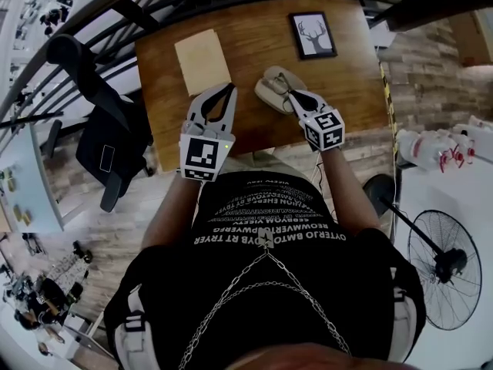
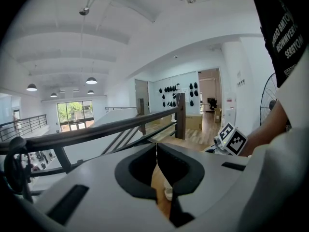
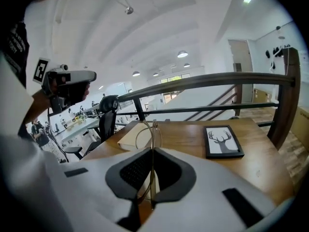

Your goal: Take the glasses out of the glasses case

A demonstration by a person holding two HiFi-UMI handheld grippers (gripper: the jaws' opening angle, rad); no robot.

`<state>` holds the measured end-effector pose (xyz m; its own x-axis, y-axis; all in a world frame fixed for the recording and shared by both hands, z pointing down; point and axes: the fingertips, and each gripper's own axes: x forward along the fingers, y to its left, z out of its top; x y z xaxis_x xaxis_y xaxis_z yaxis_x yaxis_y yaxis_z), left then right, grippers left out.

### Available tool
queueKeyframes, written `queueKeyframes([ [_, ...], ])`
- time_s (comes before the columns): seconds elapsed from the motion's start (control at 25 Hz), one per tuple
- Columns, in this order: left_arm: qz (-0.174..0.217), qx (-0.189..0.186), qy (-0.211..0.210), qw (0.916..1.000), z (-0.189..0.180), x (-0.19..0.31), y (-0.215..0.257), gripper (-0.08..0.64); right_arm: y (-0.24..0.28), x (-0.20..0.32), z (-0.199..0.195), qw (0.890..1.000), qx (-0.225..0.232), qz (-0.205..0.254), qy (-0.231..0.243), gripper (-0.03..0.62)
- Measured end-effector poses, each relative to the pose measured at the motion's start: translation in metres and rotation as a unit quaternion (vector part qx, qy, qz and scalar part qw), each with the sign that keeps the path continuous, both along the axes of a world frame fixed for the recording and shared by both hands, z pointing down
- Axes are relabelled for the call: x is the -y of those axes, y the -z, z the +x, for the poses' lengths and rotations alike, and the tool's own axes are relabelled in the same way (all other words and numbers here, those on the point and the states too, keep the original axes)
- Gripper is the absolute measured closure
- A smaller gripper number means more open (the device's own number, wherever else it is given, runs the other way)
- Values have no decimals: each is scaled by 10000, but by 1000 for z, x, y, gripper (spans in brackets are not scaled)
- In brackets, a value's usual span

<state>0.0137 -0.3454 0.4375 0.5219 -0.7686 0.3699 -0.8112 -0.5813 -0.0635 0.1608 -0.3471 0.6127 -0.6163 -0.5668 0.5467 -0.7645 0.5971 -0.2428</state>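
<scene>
The pale glasses case (image 1: 269, 85) lies open on the wooden table (image 1: 347, 91), just beyond my right gripper (image 1: 290, 95). In the right gripper view that gripper (image 3: 152, 151) is shut on the thin metal-framed glasses (image 3: 153, 129), which stand up between its jaws above the table. One wire rim curves off to the left of the jaws. To the left of the case my left gripper (image 1: 229, 89) hovers over the table, and the left gripper view shows its jaws (image 2: 156, 148) shut with nothing between them.
A beige book (image 1: 202, 60) lies at the table's far left and shows again behind the glasses (image 3: 133, 135). A framed deer picture (image 1: 313, 35) lies at the far right. A dark railing (image 3: 207, 81) runs behind the table. An office chair (image 1: 108, 141) stands left, a fan (image 1: 447, 268) right.
</scene>
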Motion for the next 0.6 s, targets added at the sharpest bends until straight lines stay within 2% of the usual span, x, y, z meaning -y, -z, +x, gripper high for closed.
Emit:
queueKeyframes([
  [0.6, 196, -41, 64, 9998, 4, 3, 14, 531, 79, -5, 1, 9965, 230, 801, -118, 566],
])
